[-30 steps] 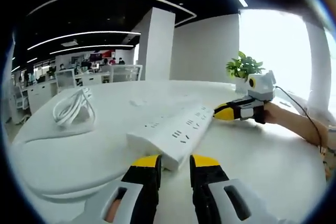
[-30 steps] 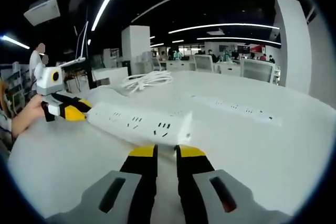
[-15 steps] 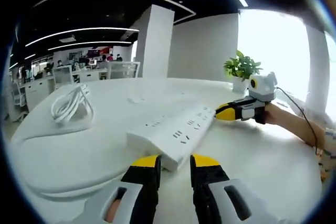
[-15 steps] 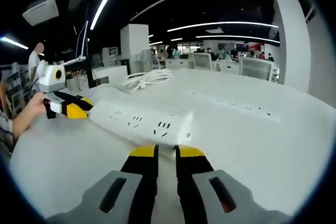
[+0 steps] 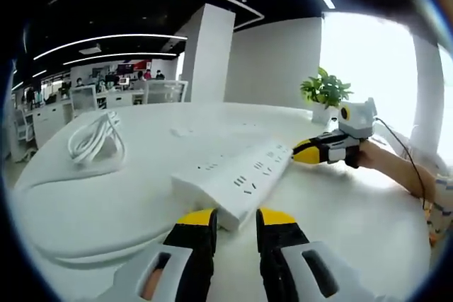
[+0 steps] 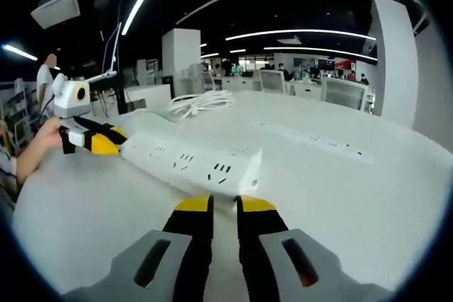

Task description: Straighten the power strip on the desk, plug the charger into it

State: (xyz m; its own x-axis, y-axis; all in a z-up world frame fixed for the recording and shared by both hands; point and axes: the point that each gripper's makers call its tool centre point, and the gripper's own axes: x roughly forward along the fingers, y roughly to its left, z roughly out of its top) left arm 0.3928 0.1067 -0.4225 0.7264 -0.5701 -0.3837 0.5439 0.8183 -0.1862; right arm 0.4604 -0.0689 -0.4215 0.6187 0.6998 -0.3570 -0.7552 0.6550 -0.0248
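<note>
A long white power strip [image 5: 237, 175] lies slantwise on the round white table [image 5: 106, 210]. My left gripper [image 5: 237, 218] is shut, and its yellow tips rest against the strip's near end. At the far end, my right gripper [image 5: 303, 153] touches the strip with its tip. In the right gripper view the same strip [image 6: 191, 164] runs off to the left. There my right gripper [image 6: 224, 206] is shut at the near end and my left gripper [image 6: 106, 145] is at the far end. A small white object [image 5: 182, 132] lies beyond the strip, too small to identify.
A coiled white cable [image 5: 95, 143] [image 6: 202, 104] lies on the table past the strip. A second white power strip [image 6: 311, 143] lies flat further right. A potted plant [image 5: 325, 90] stands at the table's far edge. The hands [image 5: 382, 164] [image 6: 39, 150] hold the grippers.
Both views have drifted only slightly. The strip and both grippers keep their places at its two ends.
</note>
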